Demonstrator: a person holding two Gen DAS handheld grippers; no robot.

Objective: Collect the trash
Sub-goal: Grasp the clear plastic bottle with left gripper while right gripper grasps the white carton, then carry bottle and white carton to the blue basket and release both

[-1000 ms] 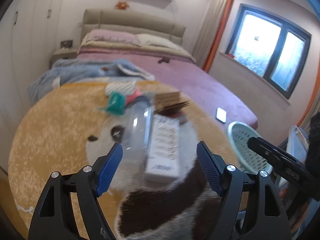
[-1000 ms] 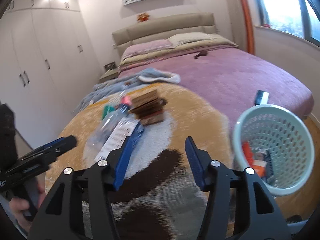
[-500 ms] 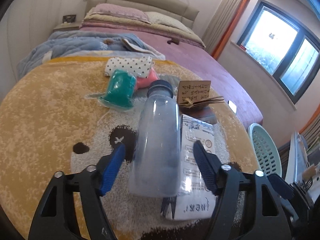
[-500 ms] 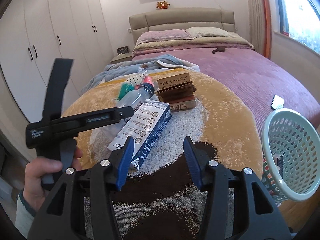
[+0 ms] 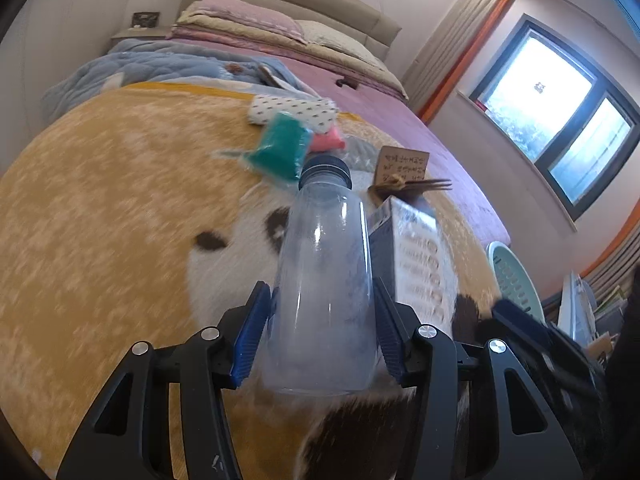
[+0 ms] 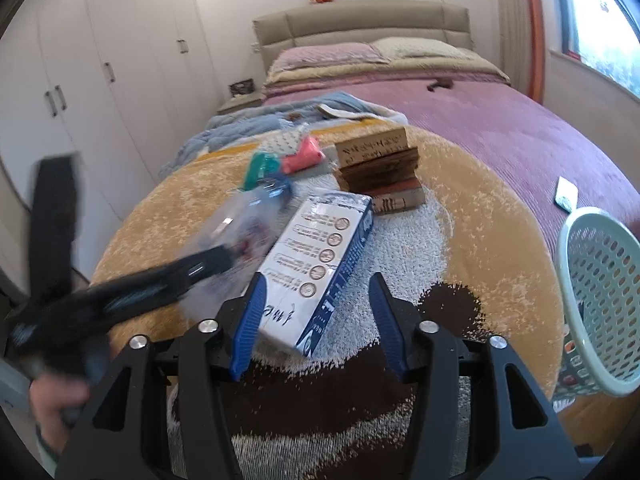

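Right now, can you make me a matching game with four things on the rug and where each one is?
Things:
1. clear bottle
2. white and blue carton
3. mint basket
4. stack of brown books

Places:
A. at the far right edge of the rug
B. between the left gripper jaws, which are closing
C. just past the carton's far end
D. lying between the right gripper jaws, which are opening

Pairs: 1-B, 2-D, 3-A, 4-C
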